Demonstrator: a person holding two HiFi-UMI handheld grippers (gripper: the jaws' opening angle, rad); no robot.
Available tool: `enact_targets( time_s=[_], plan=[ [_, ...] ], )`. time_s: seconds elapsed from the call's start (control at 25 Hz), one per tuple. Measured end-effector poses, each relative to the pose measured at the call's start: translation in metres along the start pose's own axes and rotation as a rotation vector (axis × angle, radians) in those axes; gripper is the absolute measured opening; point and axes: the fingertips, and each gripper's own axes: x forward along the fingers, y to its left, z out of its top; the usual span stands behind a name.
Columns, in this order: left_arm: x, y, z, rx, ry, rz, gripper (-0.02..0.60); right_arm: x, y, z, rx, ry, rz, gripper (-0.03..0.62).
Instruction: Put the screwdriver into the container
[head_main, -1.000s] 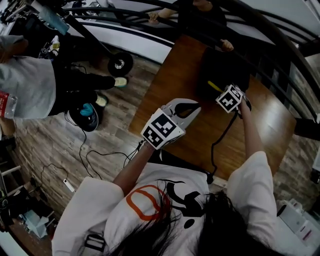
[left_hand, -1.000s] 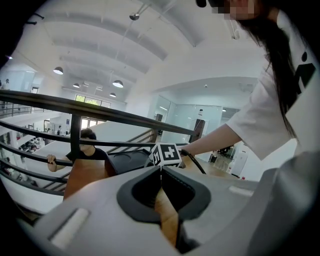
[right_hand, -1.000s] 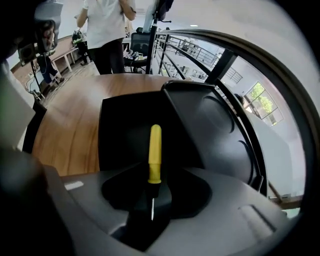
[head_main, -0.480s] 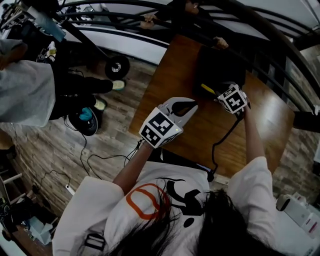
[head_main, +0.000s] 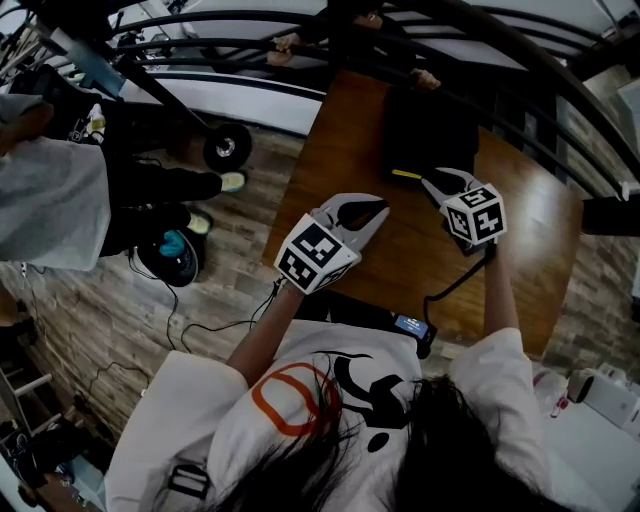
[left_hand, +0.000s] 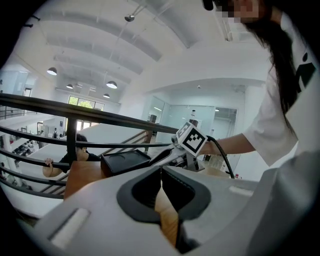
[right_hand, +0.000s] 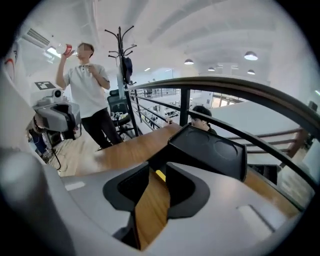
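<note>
A yellow-handled screwdriver (head_main: 405, 174) lies level just in front of the black container (head_main: 430, 125) at the wooden table's far side. My right gripper (head_main: 428, 180) is shut on its near end. In the right gripper view a yellow piece of the screwdriver (right_hand: 160, 175) shows between the tips of the right gripper (right_hand: 159, 172), with the container (right_hand: 210, 150) right behind. My left gripper (head_main: 372, 210) hovers over the table's left part, shut and empty. In the left gripper view the left gripper (left_hand: 161, 172) points toward the container (left_hand: 125, 161).
The table (head_main: 520, 250) is bounded by a dark railing (head_main: 480, 40) at the far side. A black cable (head_main: 450, 285) runs from the right gripper to a small device (head_main: 412, 325) at the near edge. People stand on the floor at the left (head_main: 60, 200) and behind the railing (right_hand: 200, 117).
My right gripper, with the screwdriver in it, has drawn back a little from the container toward me. The left gripper has stayed almost where it was.
</note>
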Motion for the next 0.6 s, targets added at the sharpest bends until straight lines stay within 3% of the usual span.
enact_targets(
  time_s=[0.32,0.6],
  plan=[
    [-0.034,-0.010,-0.006,0.024,0.007,-0.045,0.000,-0.032,0.067,0.016,0.129,-0.167,-0.038,0.115],
    [-0.066,-0.048,-0.020,0.065,0.005,-0.082,0.000,-0.072,0.133,0.007,0.228,-0.318,-0.111,0.080]
  ],
)
